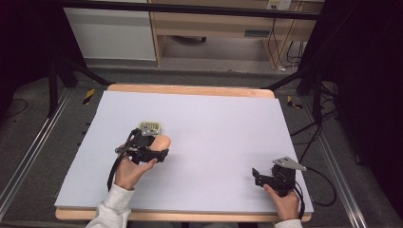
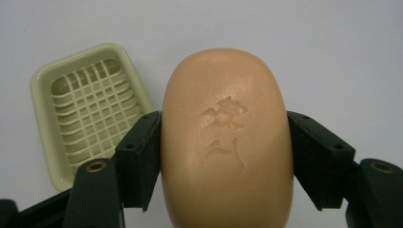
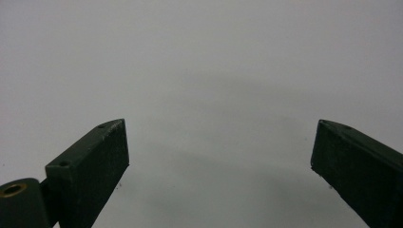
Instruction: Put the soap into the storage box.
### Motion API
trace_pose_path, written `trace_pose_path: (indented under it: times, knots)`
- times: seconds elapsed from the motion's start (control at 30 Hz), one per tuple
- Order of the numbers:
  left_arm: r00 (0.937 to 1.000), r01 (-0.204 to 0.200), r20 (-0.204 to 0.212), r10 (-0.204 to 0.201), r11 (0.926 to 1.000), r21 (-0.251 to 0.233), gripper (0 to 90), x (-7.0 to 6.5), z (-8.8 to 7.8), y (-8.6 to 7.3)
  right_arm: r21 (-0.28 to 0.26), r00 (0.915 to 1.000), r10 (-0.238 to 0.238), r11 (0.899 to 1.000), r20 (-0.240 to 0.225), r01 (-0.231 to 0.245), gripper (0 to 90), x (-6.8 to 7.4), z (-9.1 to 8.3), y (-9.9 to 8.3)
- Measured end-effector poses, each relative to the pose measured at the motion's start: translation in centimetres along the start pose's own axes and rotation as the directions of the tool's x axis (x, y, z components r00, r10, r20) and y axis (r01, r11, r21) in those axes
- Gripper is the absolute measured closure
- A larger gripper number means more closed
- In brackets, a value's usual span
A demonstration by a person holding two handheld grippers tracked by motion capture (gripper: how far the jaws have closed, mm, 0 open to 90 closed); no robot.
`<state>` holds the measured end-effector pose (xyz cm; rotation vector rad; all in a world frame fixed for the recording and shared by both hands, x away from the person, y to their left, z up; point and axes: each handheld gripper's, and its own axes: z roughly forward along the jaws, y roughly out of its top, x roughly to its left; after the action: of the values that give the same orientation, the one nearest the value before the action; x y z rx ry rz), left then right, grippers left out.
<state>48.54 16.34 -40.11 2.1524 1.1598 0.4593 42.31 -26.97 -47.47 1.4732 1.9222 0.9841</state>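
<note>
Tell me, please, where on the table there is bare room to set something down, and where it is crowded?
The table is bare across its middle and far half, from the soap dish over to the right edge, and between the two hands. The near-left part is crowded: there the left tongs are closed on the soap, beside the dish. The right tongs sit open over the near-right corner.

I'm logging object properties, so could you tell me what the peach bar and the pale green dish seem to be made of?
The bar looks like soap: matte, waxy, with a pressed emblem. The dish looks like glossy moulded plastic, with a slotted grid base.
</note>
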Motion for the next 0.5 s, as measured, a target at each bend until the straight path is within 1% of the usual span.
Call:
trace_pose_path:
  times: [0.27,0.3,0.4,0.5]
  knots:
    - [0.9989,0.04,-0.023,-0.04,0.9991,-0.011,31.8,1.4,0.0,0.0,0.0,1.0,0.002,1.0,-0.002,-0.002,5.6,0.2,0.1,0.0]
    - [0.9987,0.042,-0.027,-0.043,0.999,-0.013,31.8,1.6,0.0,0.0,0.0,1.0,0.003,1.0,-0.008,-0.003,5.6,0.2,0.1,0.0]
    - [0.998,0.055,-0.032,-0.055,0.9984,-0.017,31.8,2.1,-0.1,0.1,0.005,1.0,-0.009,1.0,-0.004,0.009,5.6,0.3,0.3,0.0]
    - [0.9969,0.068,-0.039,-0.069,0.9974,-0.023,31.8,2.6,-0.1,0.2,0.002,1.0,-0.009,1.0,-0.004,0.009,5.6,0.3,0.3,0.0]
